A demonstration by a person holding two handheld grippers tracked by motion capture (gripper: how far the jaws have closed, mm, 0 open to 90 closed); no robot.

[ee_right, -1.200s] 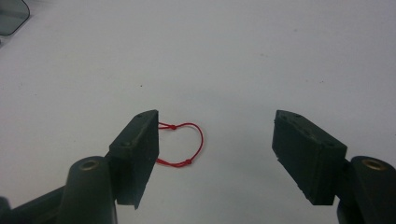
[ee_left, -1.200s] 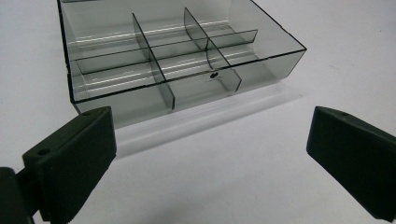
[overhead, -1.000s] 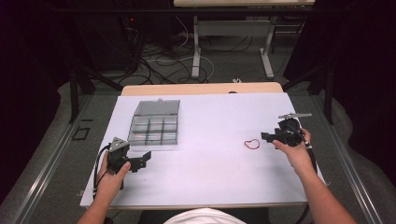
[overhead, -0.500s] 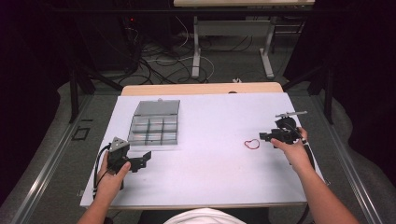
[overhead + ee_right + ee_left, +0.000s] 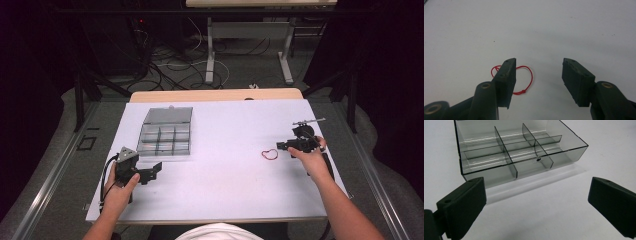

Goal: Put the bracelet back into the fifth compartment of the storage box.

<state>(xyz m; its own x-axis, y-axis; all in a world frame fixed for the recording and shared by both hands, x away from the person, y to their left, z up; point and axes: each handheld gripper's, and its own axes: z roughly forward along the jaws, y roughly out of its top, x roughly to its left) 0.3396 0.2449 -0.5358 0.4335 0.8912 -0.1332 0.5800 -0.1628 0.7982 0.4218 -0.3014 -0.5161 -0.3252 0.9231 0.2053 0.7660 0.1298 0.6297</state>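
White table bears a red string loop beside the open right tongs.

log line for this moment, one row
right gripper: open, beside red string loop | left gripper: open, facing clear divided box | loop on table

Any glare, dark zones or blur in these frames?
High view: white tabletop evenly lit, surroundings dark. Left gripper view: bright streaks on the clear smoky plastic compartment box. Right gripper view: thin red string loop sharp, near jaws slightly soft.
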